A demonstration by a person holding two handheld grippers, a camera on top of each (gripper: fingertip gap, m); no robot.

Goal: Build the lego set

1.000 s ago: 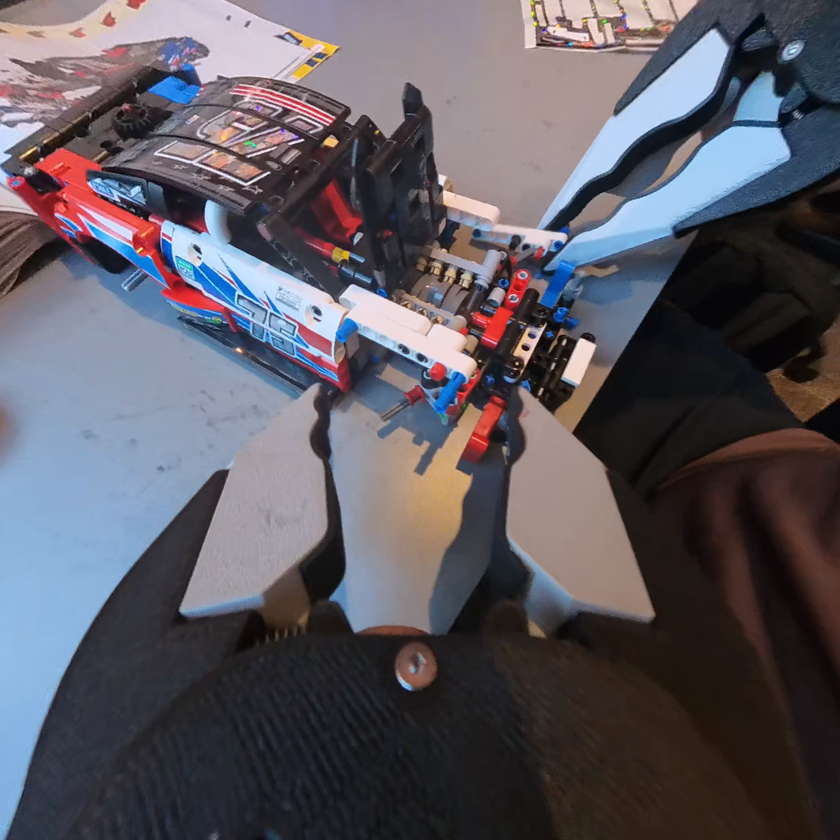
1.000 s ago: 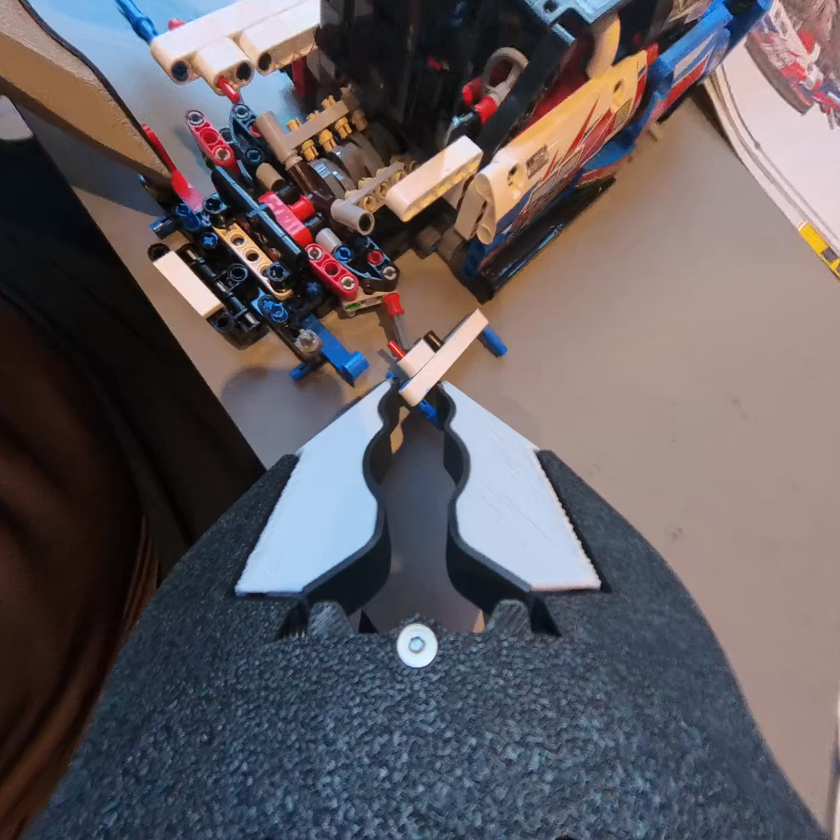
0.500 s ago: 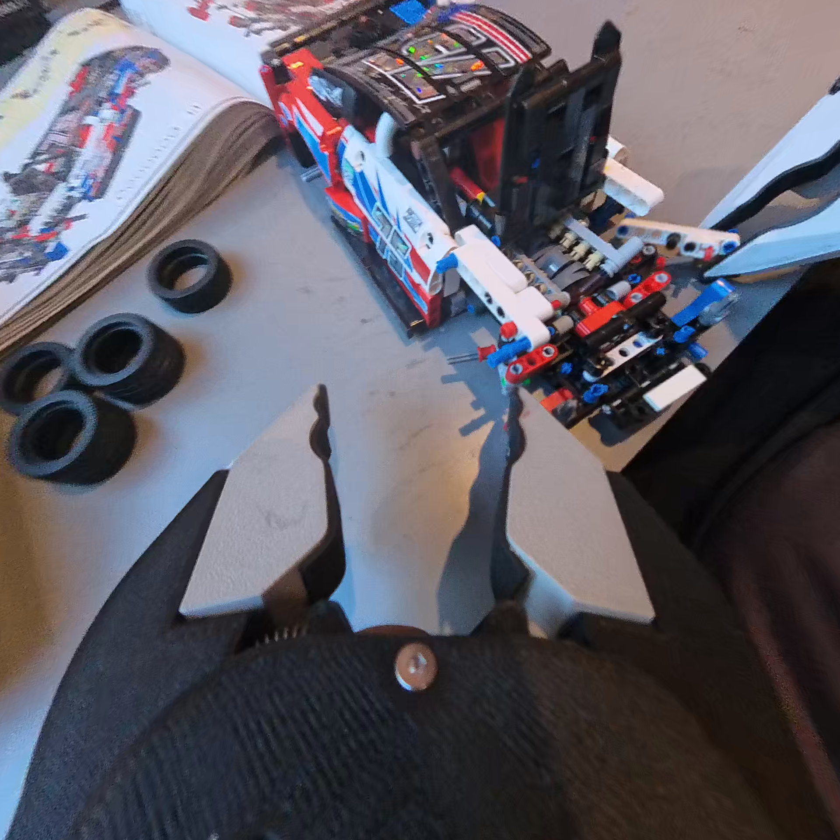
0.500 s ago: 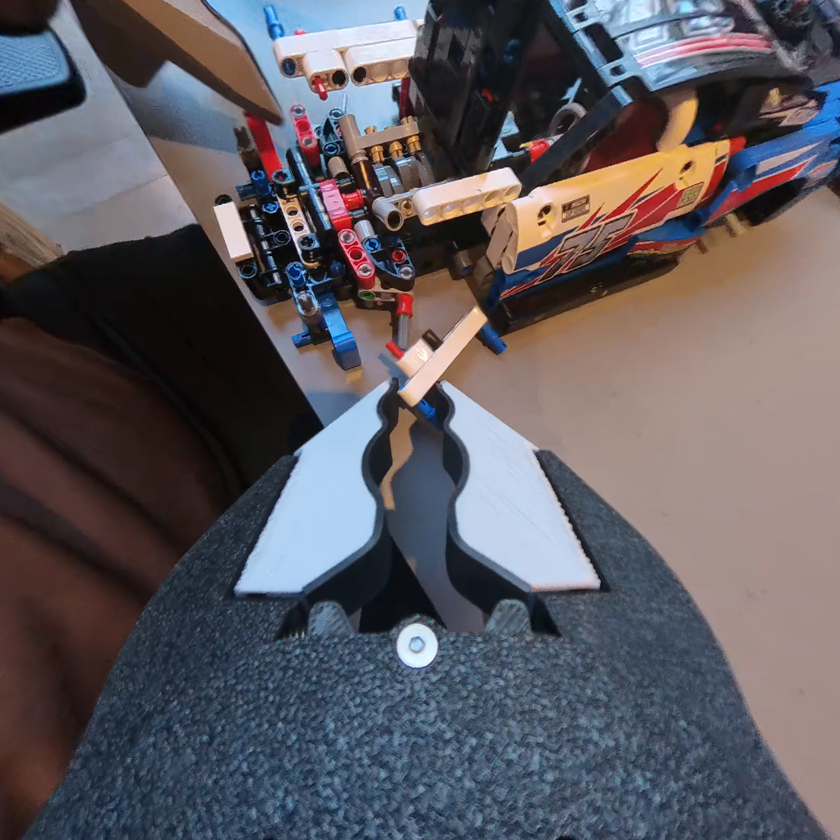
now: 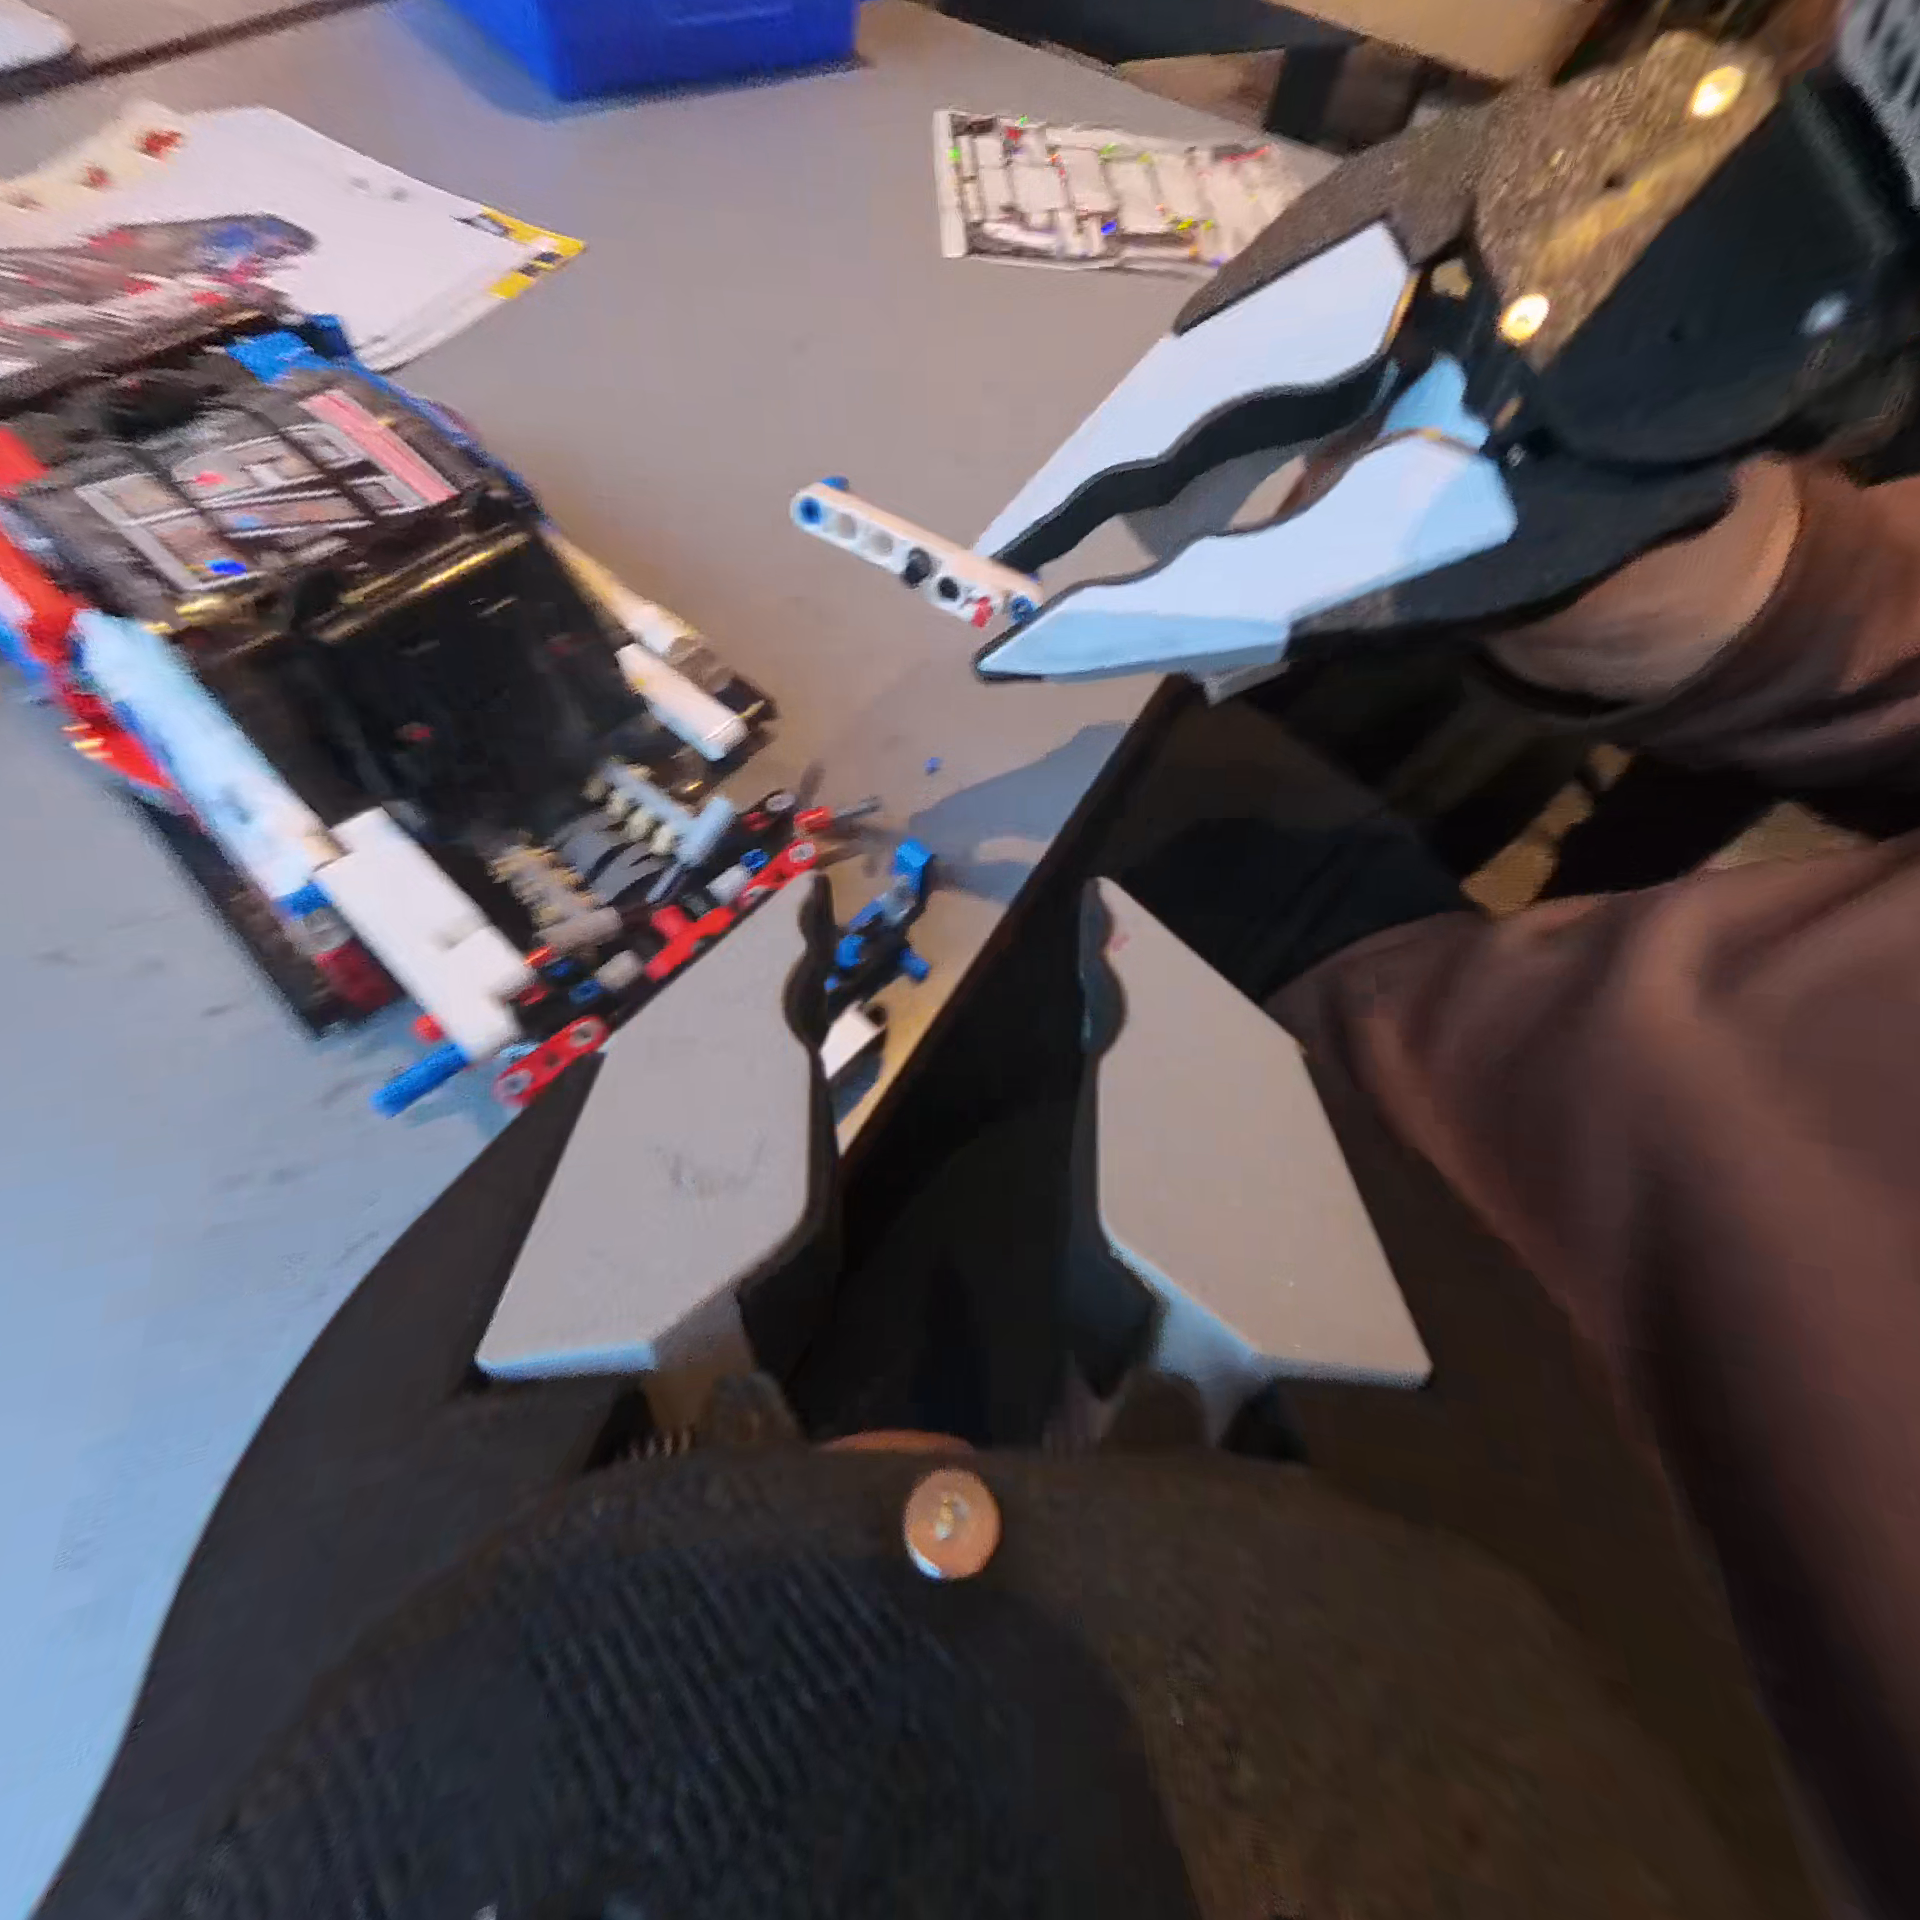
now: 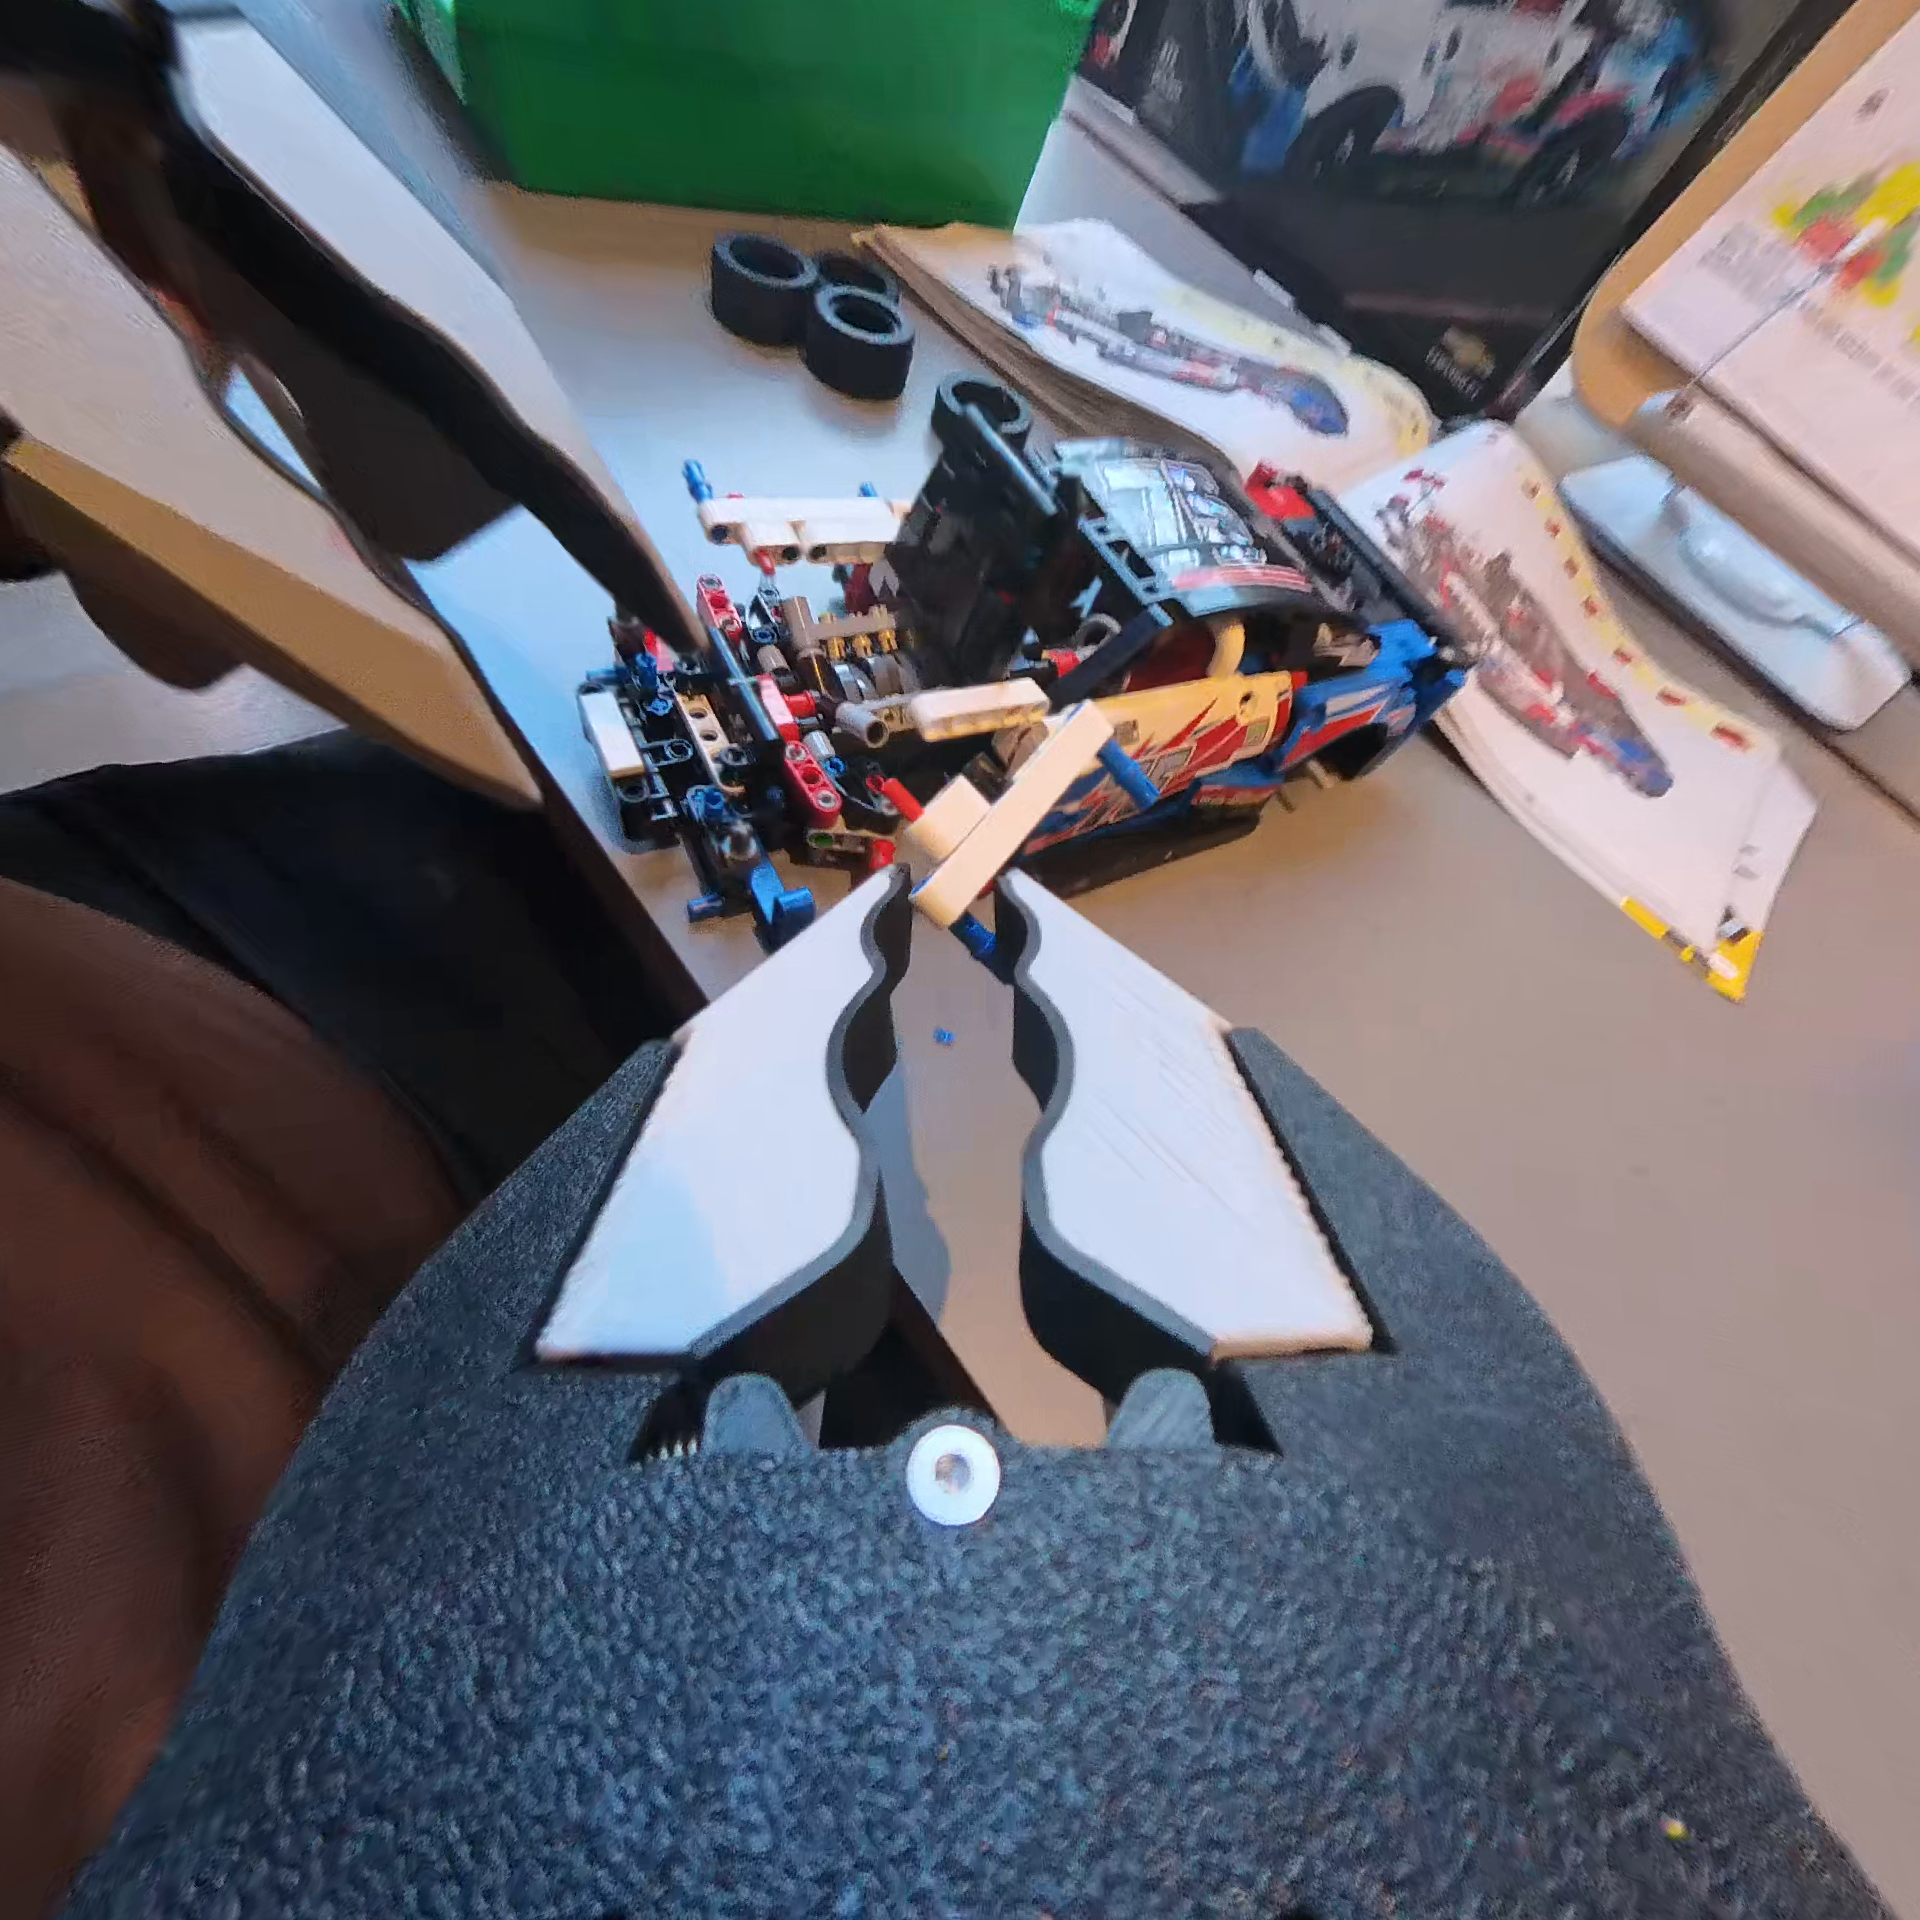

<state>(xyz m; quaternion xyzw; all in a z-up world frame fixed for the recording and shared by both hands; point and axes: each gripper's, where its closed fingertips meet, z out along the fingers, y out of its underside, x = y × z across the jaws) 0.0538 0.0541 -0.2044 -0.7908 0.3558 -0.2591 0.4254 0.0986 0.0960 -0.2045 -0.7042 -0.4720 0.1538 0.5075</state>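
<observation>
The part-built lego race car point(image 5: 312, 675) lies on the grey table point(image 5: 156, 1195), its open rear chassis of red, blue and black pieces toward me; the left wrist view is blurred. My left gripper point(image 5: 948, 935) is open and empty, its fingers straddling the table's front edge just right of the chassis. My right gripper point(image 6: 951, 904) is shut on a white lego beam point(image 6: 1029, 800) with blue and red pins, held in the air in front of the car point(image 6: 1091, 665). In the left wrist view the right gripper point(image 5: 1003, 613) holds the beam point(image 5: 904, 551) above the table.
Black tyres point(image 6: 821, 301) lie behind the car. Open instruction booklets point(image 6: 1558, 675) lie to its right, a sticker sheet point(image 5: 1091, 187) farther off. A green bin point(image 6: 748, 94), a blue bin point(image 5: 665, 42) and the set's box point(image 6: 1455, 156) stand at the back. A person's brown clothing point(image 5: 1558, 1247) is beside the table edge. There is about 7 centimeters between the tips of the two grippers.
Both grippers have drawn back from the car. The right one has lifted higher with the white beam still in it. The left one has swung right to the table edge, still open.
</observation>
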